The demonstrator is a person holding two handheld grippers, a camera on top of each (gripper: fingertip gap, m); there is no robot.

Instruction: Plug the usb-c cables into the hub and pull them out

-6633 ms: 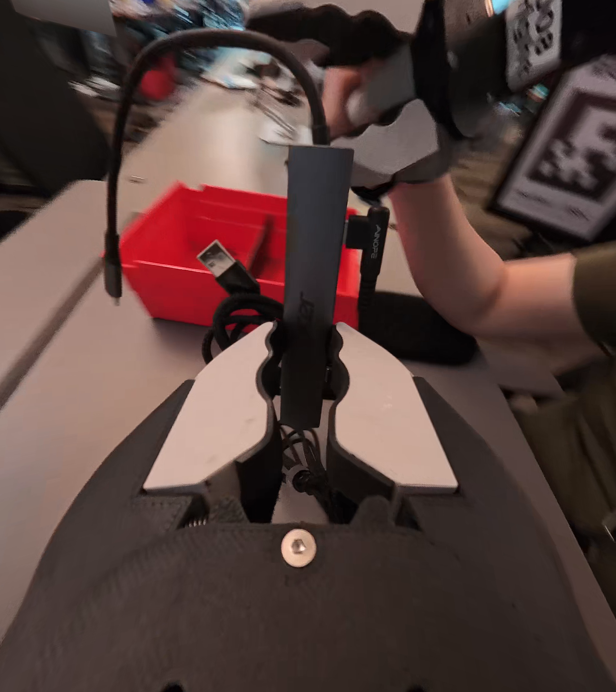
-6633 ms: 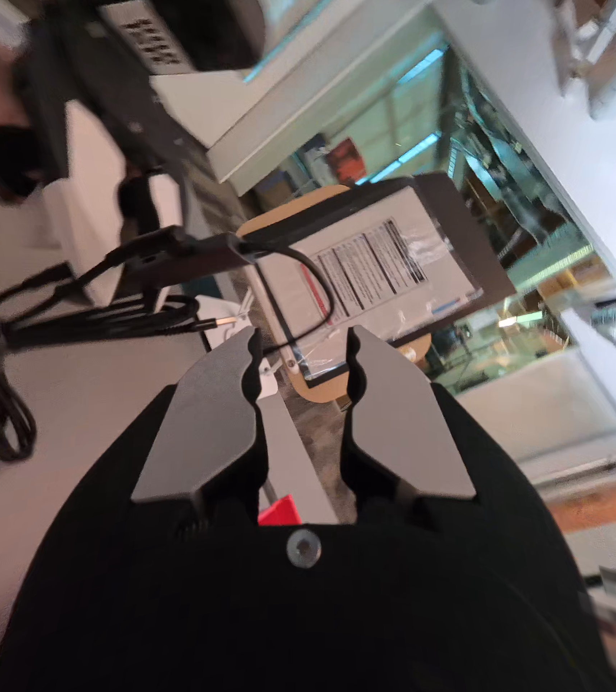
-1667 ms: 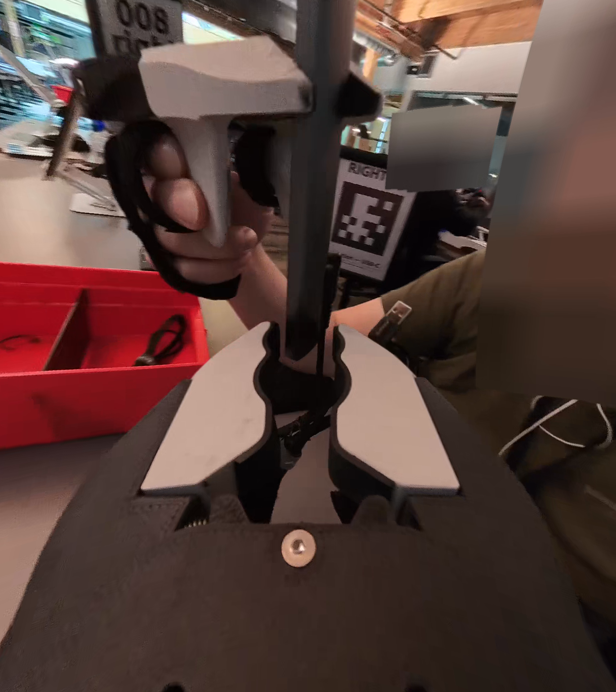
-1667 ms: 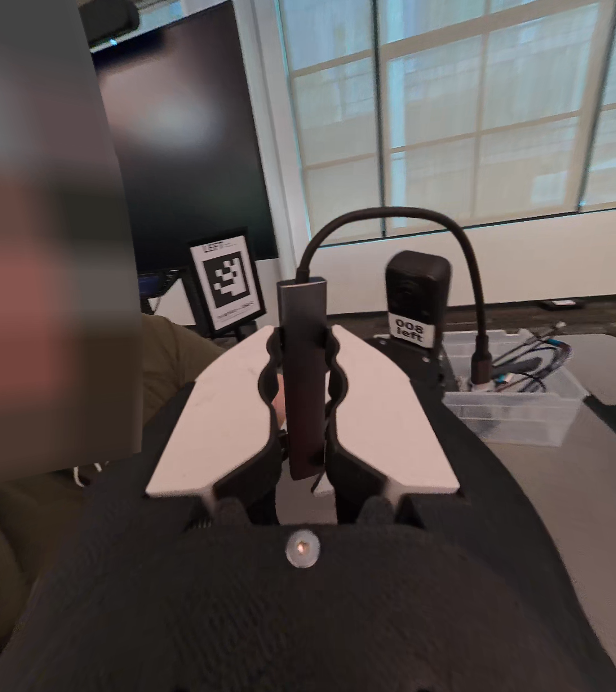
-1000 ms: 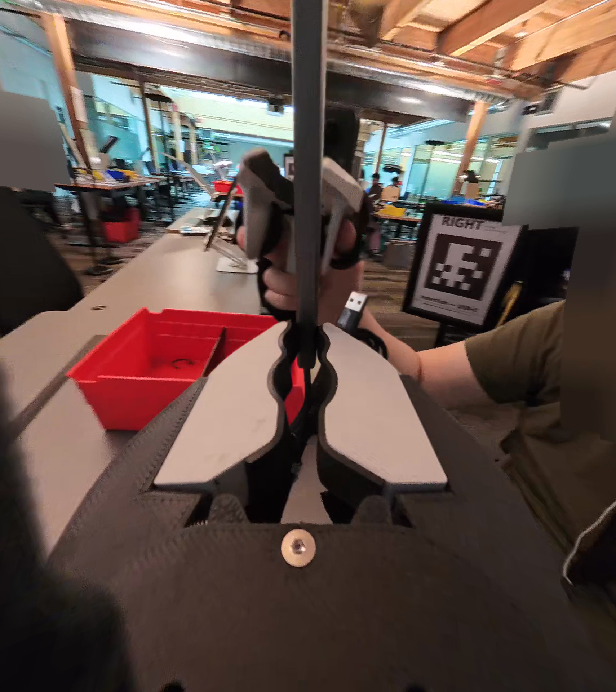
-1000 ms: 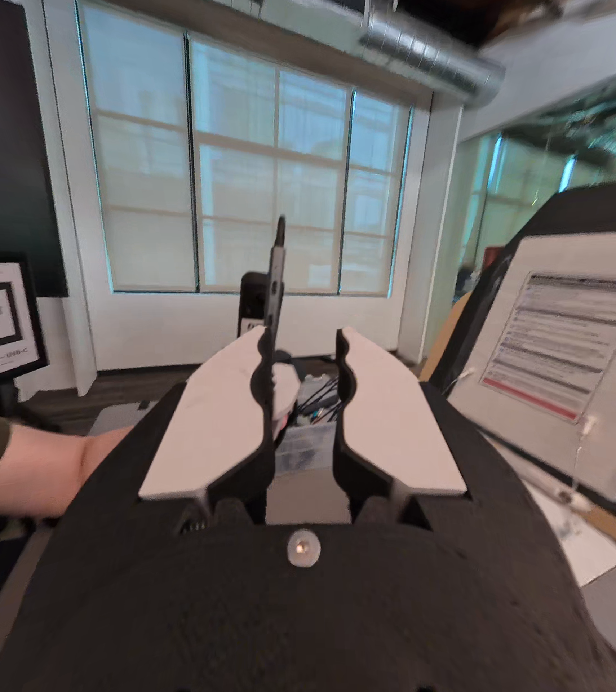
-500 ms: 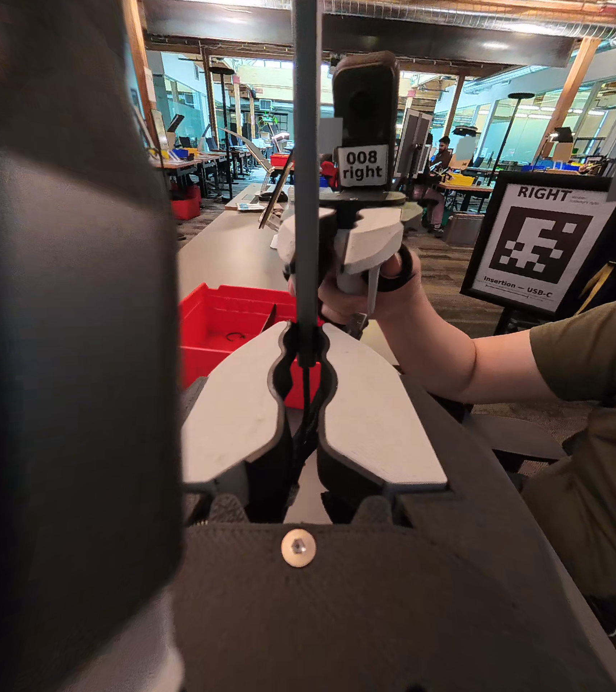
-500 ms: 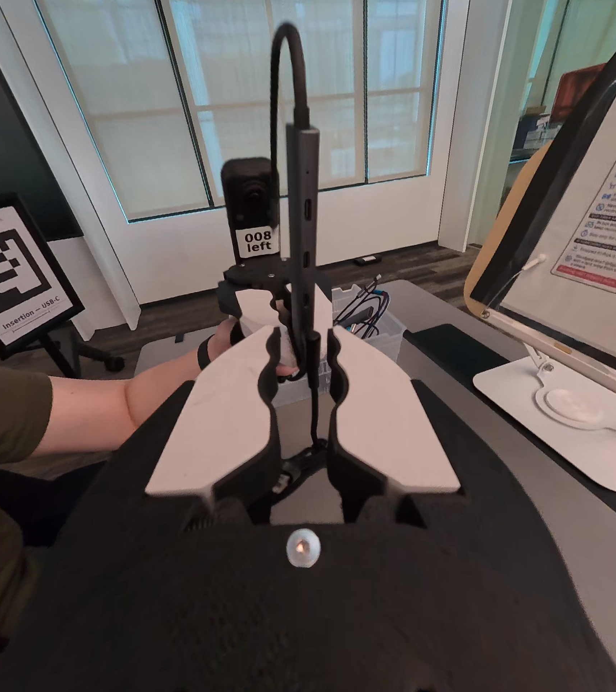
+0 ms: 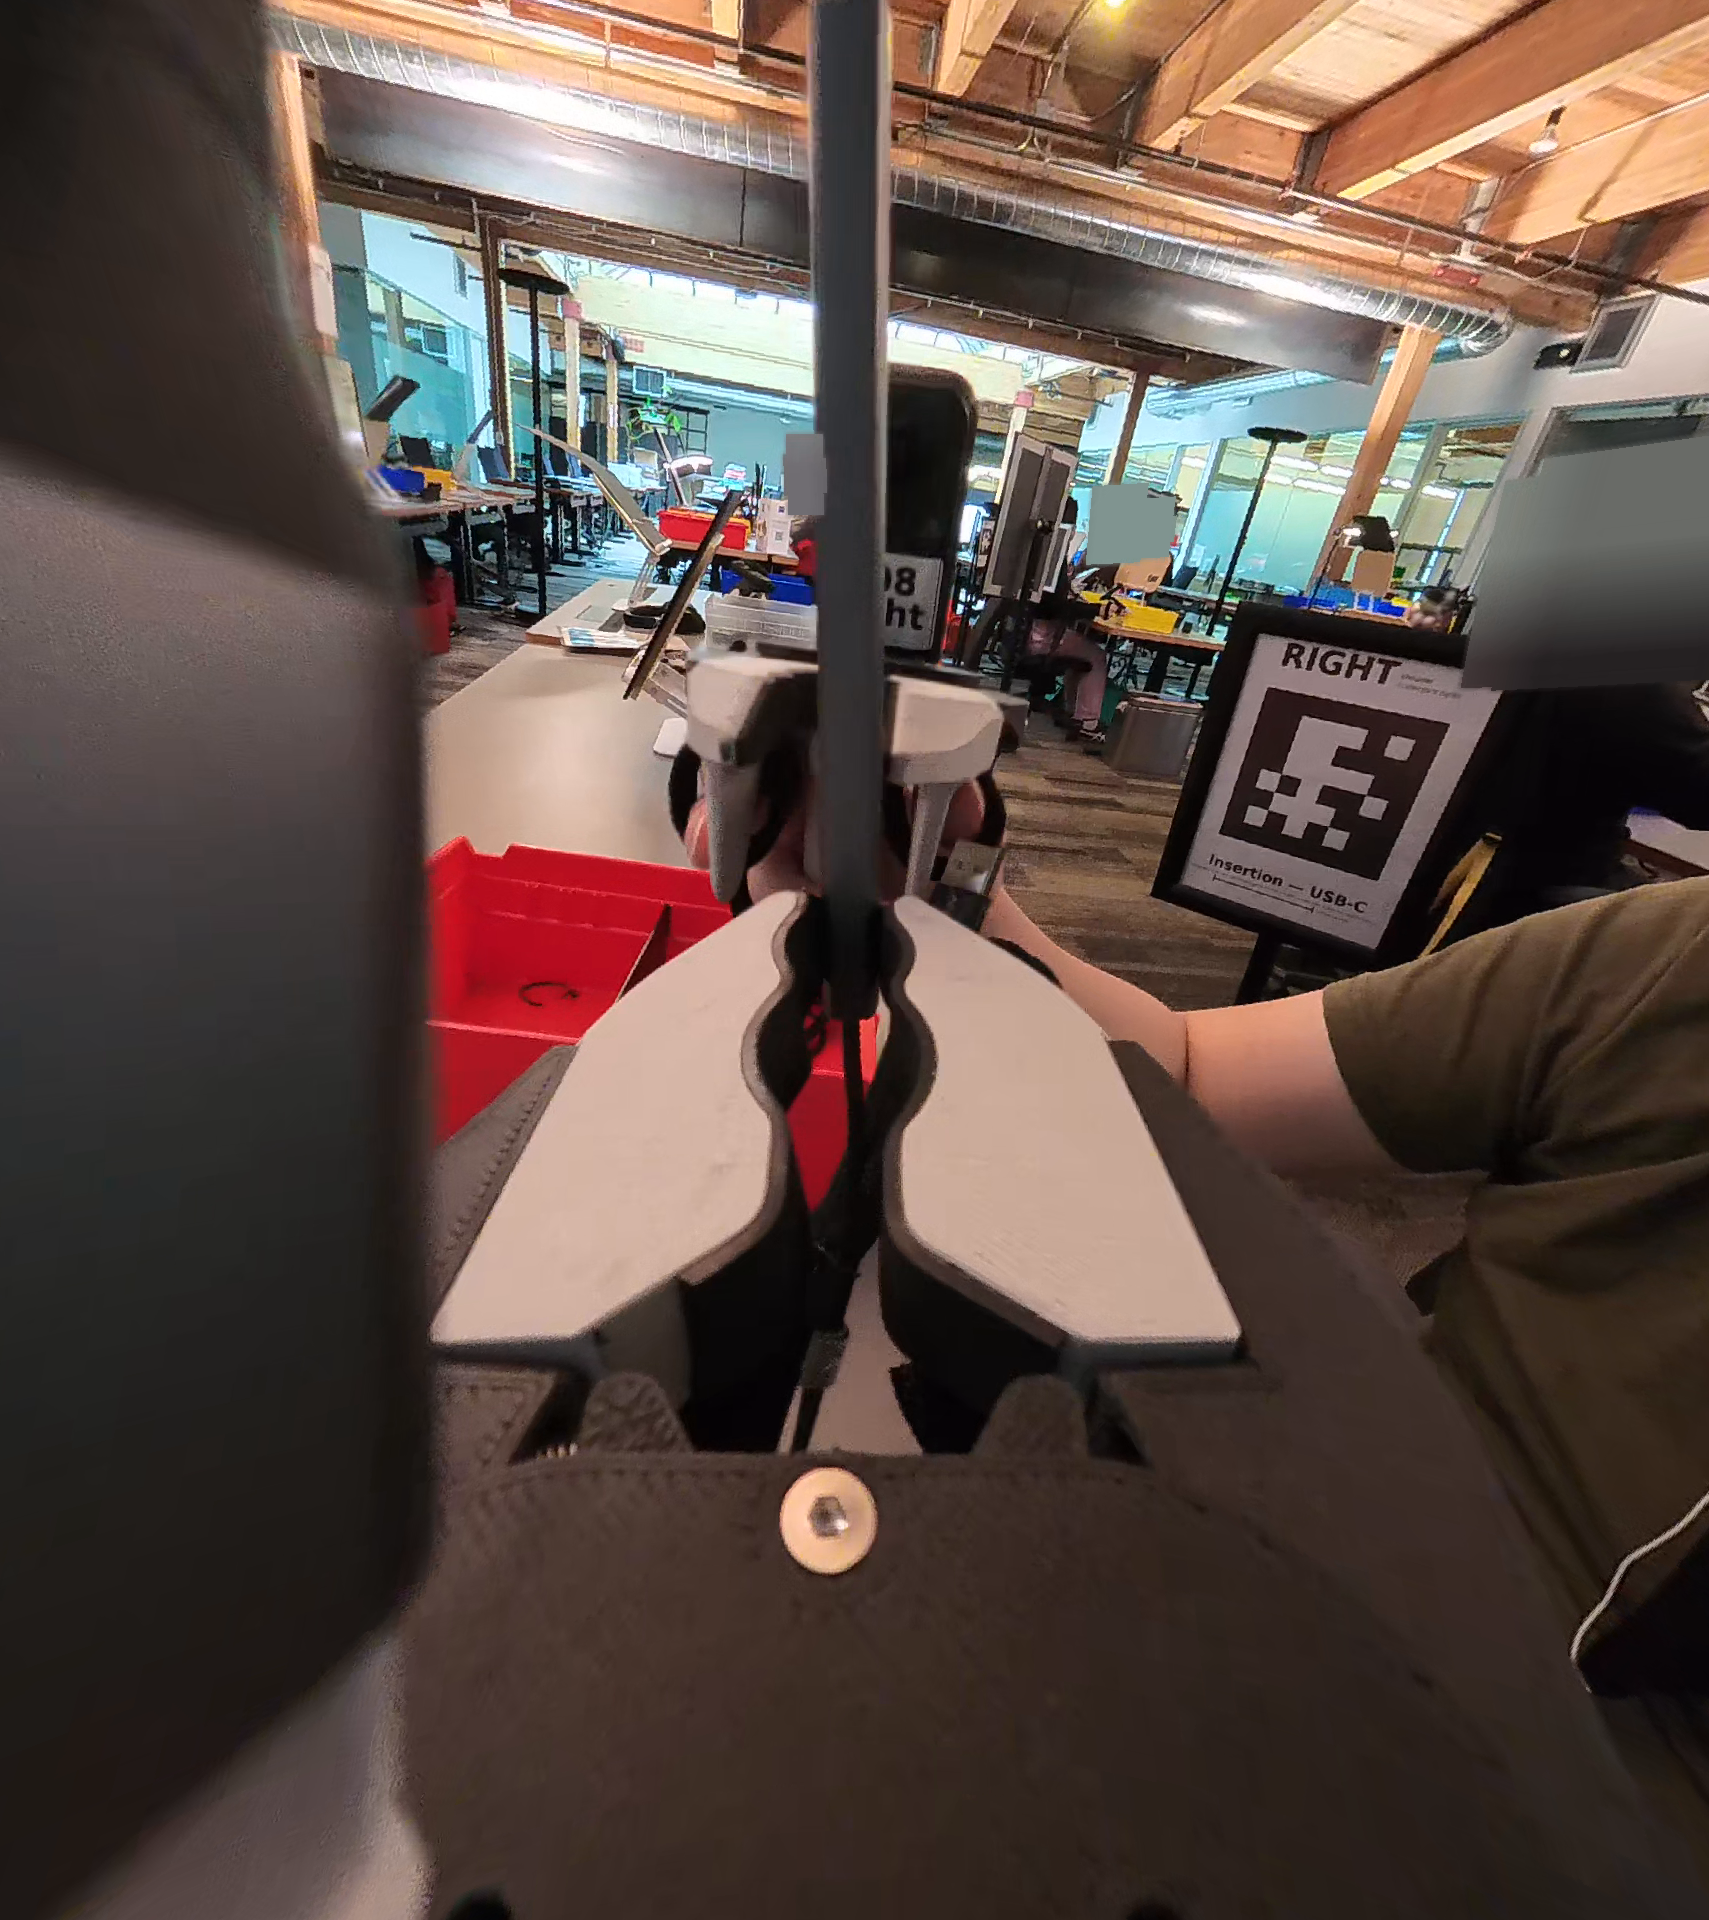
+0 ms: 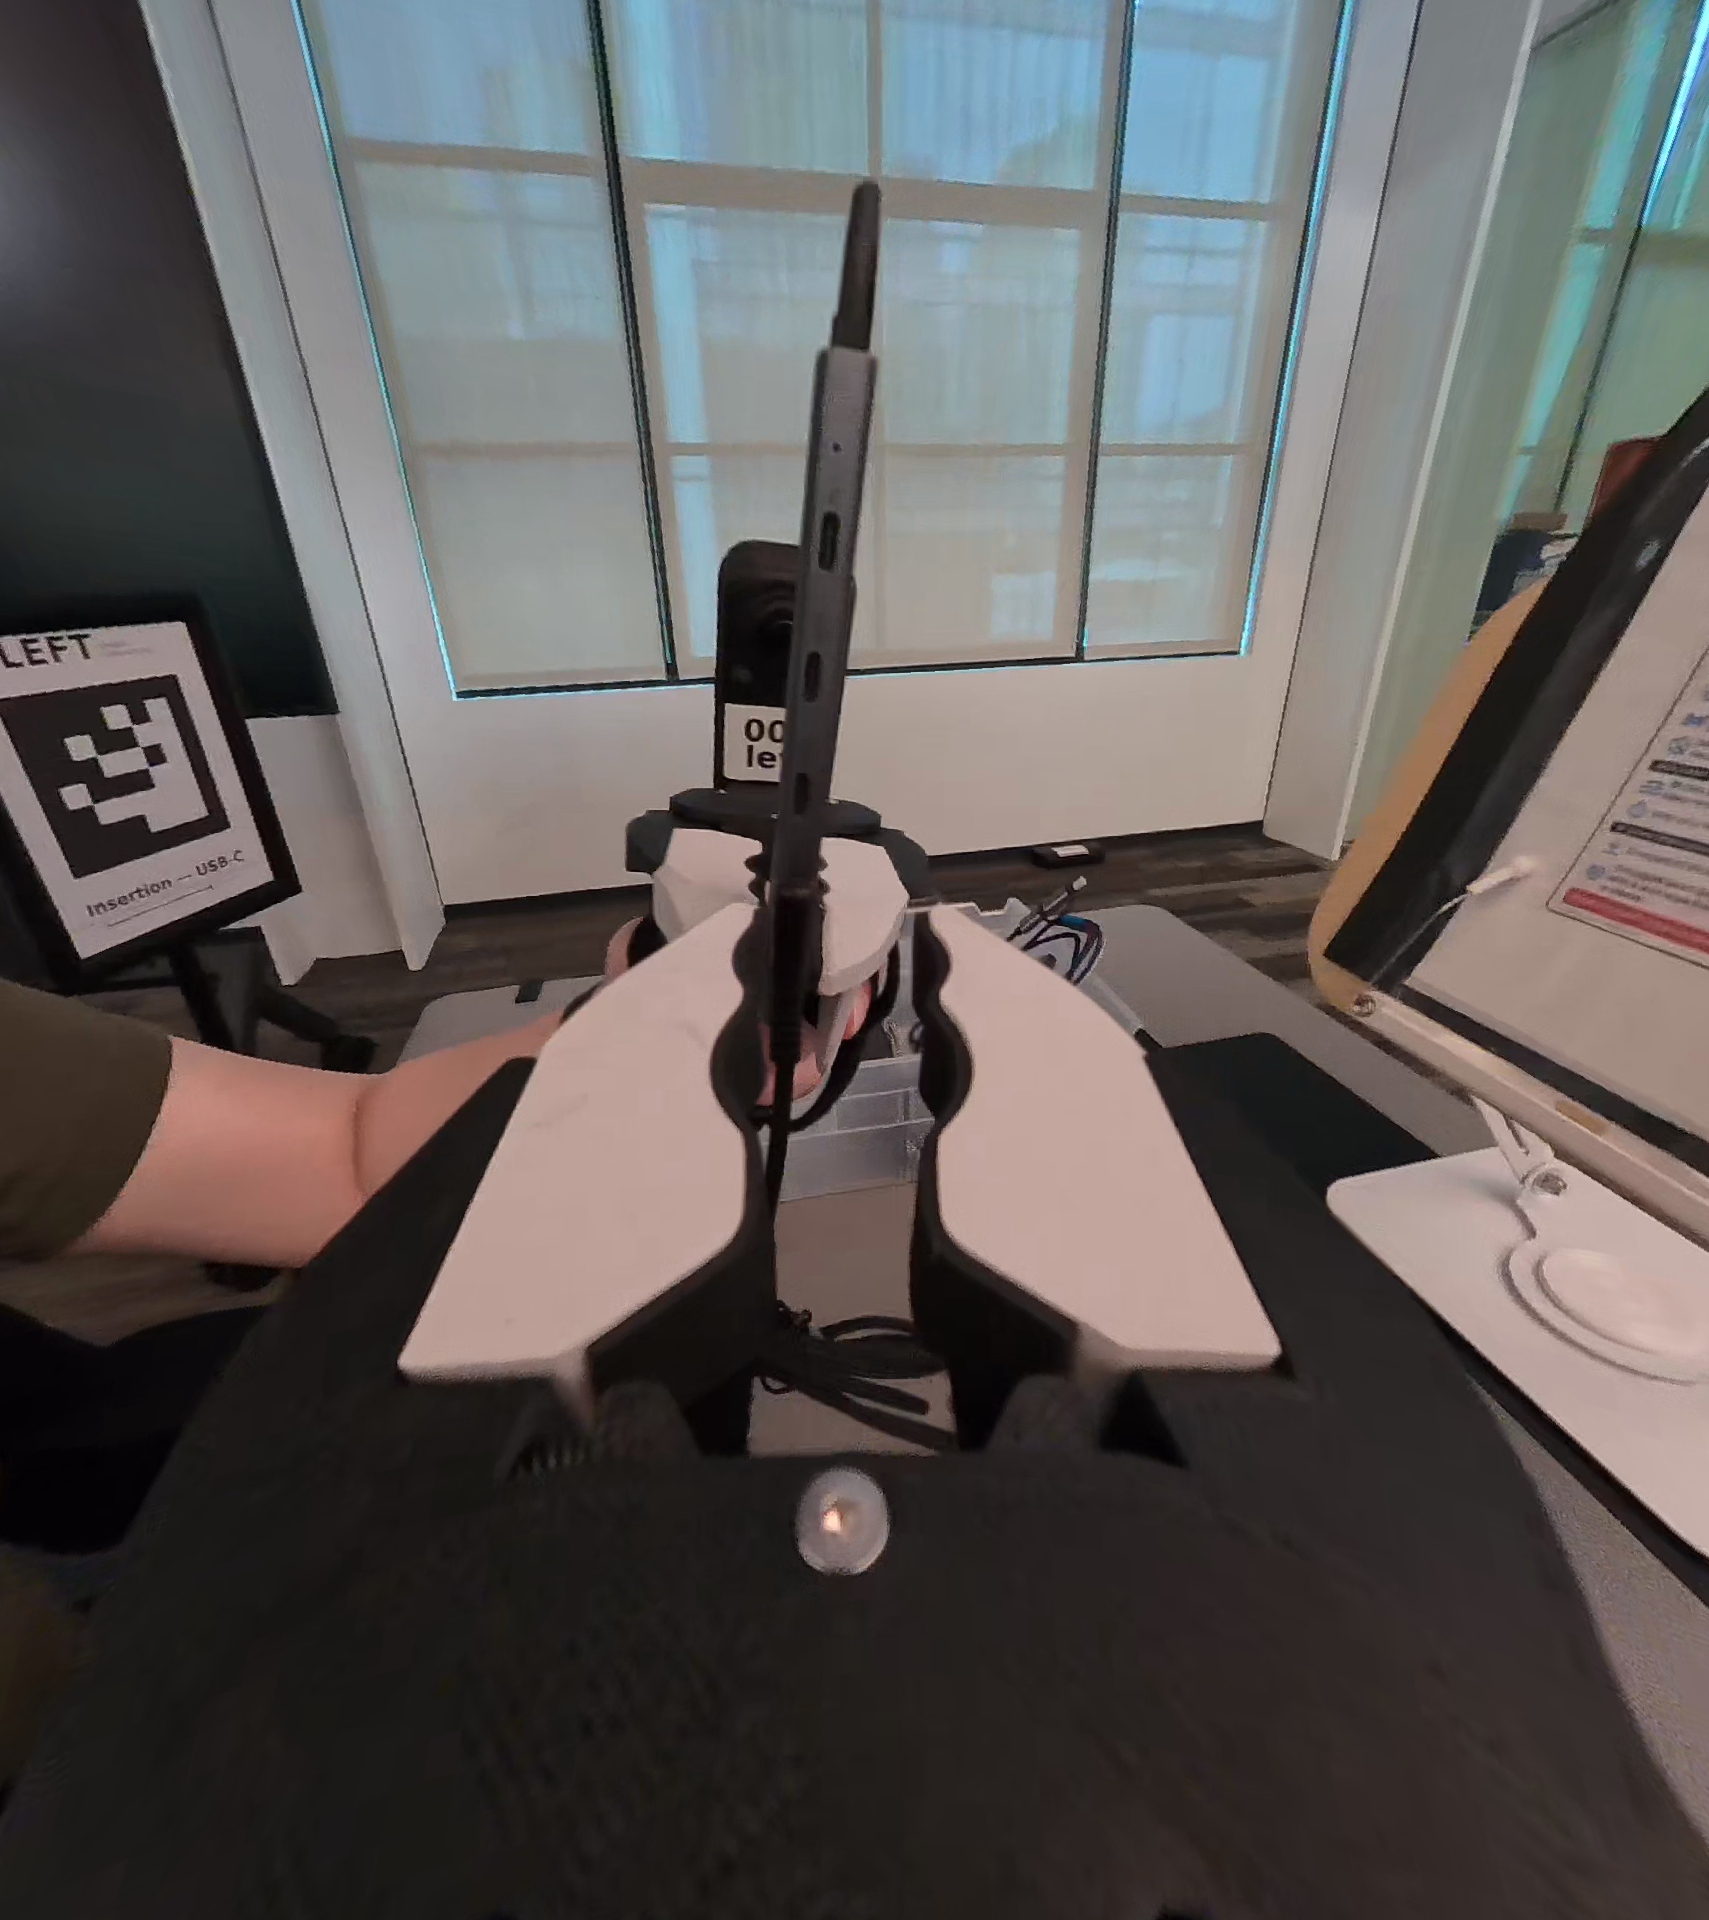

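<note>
1. Two claws meet at the hub [image 10: 826, 582]: the left gripper [image 9: 842, 940] still pinches its lower end.
2. We find the right gripper [image 10: 834, 935] has spread, the cable plug [image 10: 788, 951] between its tips; insertion appears underway.

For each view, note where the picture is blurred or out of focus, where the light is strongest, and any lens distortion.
Left wrist view: a big dark out-of-focus mass fills the left side; the hub and left tool are sharp; ceiling beams bow from the wide lens. Right wrist view: bright windows backlight the hub; the board at right is smeared; the right tool is slightly soft.
</note>
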